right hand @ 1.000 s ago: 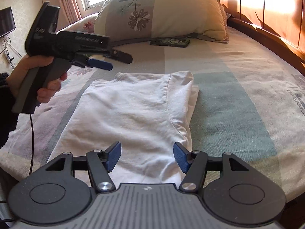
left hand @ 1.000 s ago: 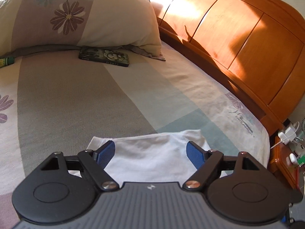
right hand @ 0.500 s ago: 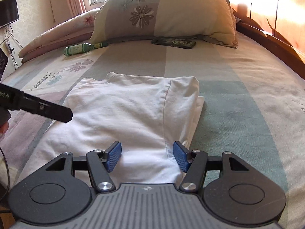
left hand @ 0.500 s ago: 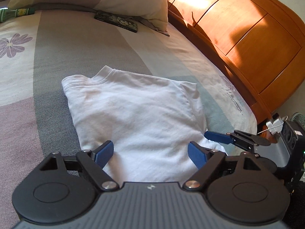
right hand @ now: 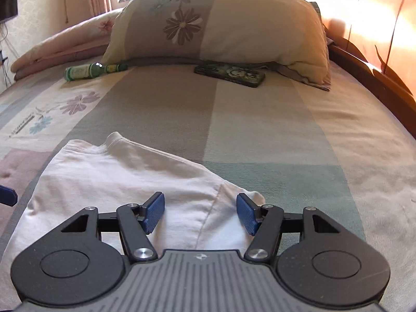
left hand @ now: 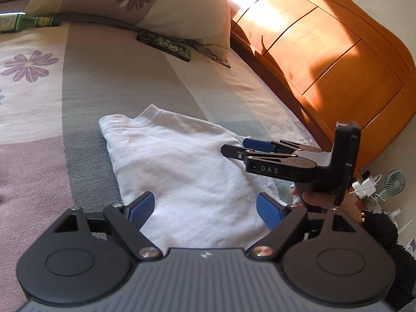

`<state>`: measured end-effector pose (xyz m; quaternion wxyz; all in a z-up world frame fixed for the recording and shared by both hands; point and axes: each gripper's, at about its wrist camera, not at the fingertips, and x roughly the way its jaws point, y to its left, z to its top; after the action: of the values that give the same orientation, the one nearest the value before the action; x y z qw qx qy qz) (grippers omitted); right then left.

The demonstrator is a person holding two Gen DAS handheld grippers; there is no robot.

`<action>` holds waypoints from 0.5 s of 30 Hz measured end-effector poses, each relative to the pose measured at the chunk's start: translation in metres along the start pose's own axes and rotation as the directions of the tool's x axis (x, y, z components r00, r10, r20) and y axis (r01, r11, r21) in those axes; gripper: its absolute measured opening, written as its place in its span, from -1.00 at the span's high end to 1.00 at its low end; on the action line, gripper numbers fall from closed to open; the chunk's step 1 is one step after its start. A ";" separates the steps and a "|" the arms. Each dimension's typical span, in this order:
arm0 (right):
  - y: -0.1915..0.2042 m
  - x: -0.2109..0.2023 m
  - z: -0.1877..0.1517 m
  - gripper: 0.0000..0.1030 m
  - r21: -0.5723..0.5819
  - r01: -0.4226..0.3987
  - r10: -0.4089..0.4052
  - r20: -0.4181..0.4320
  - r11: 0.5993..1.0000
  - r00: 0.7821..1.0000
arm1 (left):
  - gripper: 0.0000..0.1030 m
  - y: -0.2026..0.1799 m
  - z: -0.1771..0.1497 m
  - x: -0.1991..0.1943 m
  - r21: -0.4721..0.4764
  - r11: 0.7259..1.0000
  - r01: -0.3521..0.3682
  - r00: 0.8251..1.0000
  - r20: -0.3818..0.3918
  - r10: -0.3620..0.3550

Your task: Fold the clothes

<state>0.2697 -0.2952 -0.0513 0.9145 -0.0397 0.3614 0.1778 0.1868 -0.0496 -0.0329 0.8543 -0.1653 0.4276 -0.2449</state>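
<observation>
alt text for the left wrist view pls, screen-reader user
A partly folded white T-shirt lies on a striped floral bedspread, seen past the open left claw. The right claw, open, hovers over the shirt's right edge; a pillow, green bottle and wooden headboard sit beyond.

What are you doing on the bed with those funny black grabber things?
A person is folding a white cotton T-shirt that lies partly folded on the striped flowery bedspread. The left hand-held gripper and the right hand-held gripper both hover open over the shirt's near end, gripping nothing. A green glass bottle and a dark patterned phone case lie by the big pillow.
</observation>
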 end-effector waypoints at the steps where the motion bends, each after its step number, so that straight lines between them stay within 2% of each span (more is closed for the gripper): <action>1: -0.004 -0.006 -0.002 -0.28 0.026 0.016 -0.016 0.002 1.000 1.000 | -0.66 0.001 0.000 0.000 0.000 1.000 0.000 1.000 0.001 0.000; 3: -0.007 -0.024 -0.008 -0.28 0.054 0.034 -0.035 0.013 0.998 0.999 | -0.66 0.001 0.000 0.000 -0.001 1.000 -0.006 1.000 0.008 0.006; 5: -0.003 -0.046 -0.015 -0.29 0.058 0.040 -0.042 0.033 0.997 0.999 | -0.66 -0.001 0.000 0.002 -0.011 1.000 0.021 1.000 0.009 -0.020; 9: 0.023 -0.076 -0.036 -0.47 0.013 -0.053 0.052 0.037 0.999 0.998 | -0.66 -0.014 -0.007 0.009 0.013 0.999 0.039 0.999 -0.019 -0.038; 10: 0.025 -0.075 -0.043 -0.47 0.013 -0.061 0.061 0.015 0.998 0.998 | -0.67 -0.015 -0.010 0.012 0.015 0.999 0.037 0.999 -0.032 -0.037; 11: 0.028 -0.075 -0.050 -0.47 0.014 -0.067 0.068 -0.007 0.998 0.998 | -0.68 -0.015 -0.012 0.014 0.014 1.000 0.023 0.999 -0.044 -0.023; 12: 0.026 -0.074 -0.056 -0.47 0.029 -0.024 0.025 -0.032 0.999 0.999 | -0.68 -0.013 -0.014 0.015 -0.008 0.999 -0.045 0.997 -0.057 0.044; 14: 0.022 -0.072 -0.068 -0.47 0.058 0.062 -0.057 -0.085 0.996 0.995 | -0.66 -0.009 -0.019 0.016 -0.047 0.985 -0.166 0.983 -0.082 0.162; 15: 0.019 -0.080 -0.071 -0.47 0.084 0.065 -0.059 -0.077 0.994 0.995 | -0.66 -0.007 -0.020 0.010 -0.062 0.986 -0.154 0.986 -0.073 0.149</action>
<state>0.1630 -0.3152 -0.0482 0.9064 -0.0179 0.4009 0.1319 0.1734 -0.0619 -0.0477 0.8494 -0.1527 0.4757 -0.1702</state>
